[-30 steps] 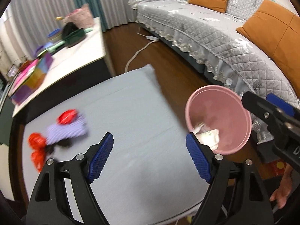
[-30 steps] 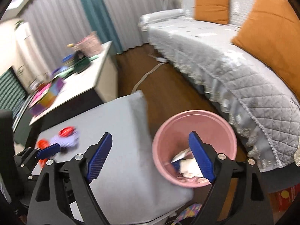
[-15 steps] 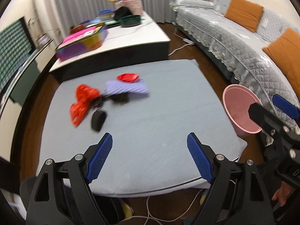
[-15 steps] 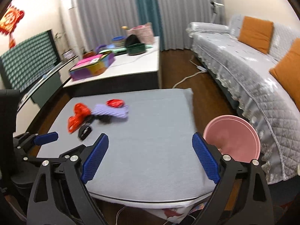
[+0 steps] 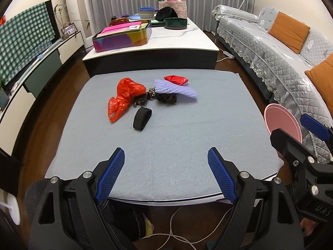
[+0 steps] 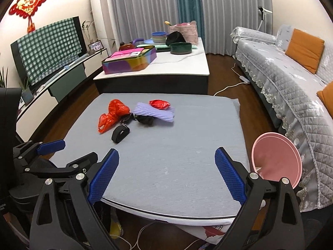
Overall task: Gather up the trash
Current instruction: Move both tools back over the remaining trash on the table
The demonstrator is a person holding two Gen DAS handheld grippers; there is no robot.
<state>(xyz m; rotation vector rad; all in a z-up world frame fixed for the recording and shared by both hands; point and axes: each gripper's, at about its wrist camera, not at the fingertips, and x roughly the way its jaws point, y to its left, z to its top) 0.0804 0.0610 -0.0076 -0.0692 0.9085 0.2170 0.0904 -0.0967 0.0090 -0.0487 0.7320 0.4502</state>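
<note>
A pile of trash lies at the far middle of the grey-covered table (image 5: 166, 141): a red plastic bag (image 5: 124, 95), a purple foam net (image 5: 177, 87), a red wrapper (image 5: 176, 79), a dark crumpled scrap (image 5: 166, 98) and a black band (image 5: 142, 118). My left gripper (image 5: 166, 154) hangs open and empty over the near edge, well short of the pile. Beside it on the right, my right gripper (image 6: 166, 153) is open and empty too. The pink bin (image 6: 276, 158) stands on the floor off the table's right side, with some paper showing inside.
Behind the grey table a white-topped low table carries a colourful tin box (image 5: 122, 36), bowls and a bag. A grey quilted sofa (image 5: 281, 48) with orange cushions runs along the right. A TV cabinet (image 6: 68, 79) lines the left wall. Cables (image 5: 177, 229) lie under the near edge.
Both views have swung left, away from the pink bin and the sofa, and now face the table squarely. The trash pile has come to the middle, and the bin sits at the right.
</note>
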